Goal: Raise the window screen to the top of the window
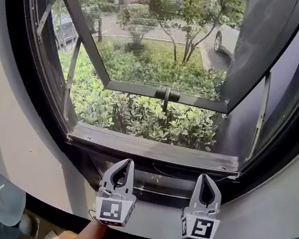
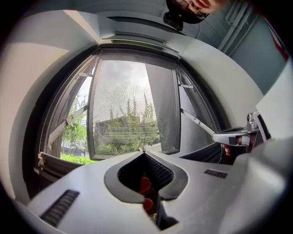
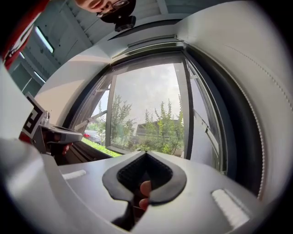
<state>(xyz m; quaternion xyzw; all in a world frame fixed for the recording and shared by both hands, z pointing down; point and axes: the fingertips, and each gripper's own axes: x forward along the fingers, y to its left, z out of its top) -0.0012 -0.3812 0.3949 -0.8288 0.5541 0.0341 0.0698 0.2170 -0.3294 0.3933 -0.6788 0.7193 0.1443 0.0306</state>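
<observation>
Left tool (image 1: 126, 164), right tool (image 1: 208, 178) (closed) face screen (image 1: 166, 41).

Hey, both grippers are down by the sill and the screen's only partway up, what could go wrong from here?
1. The left gripper and right gripper are both shut and empty; pushing the bottom bar with closed tips could slip and poke the screen mesh.
2. The small handle sits mid-bar; lifting off-centre may skew and jam it.
</observation>
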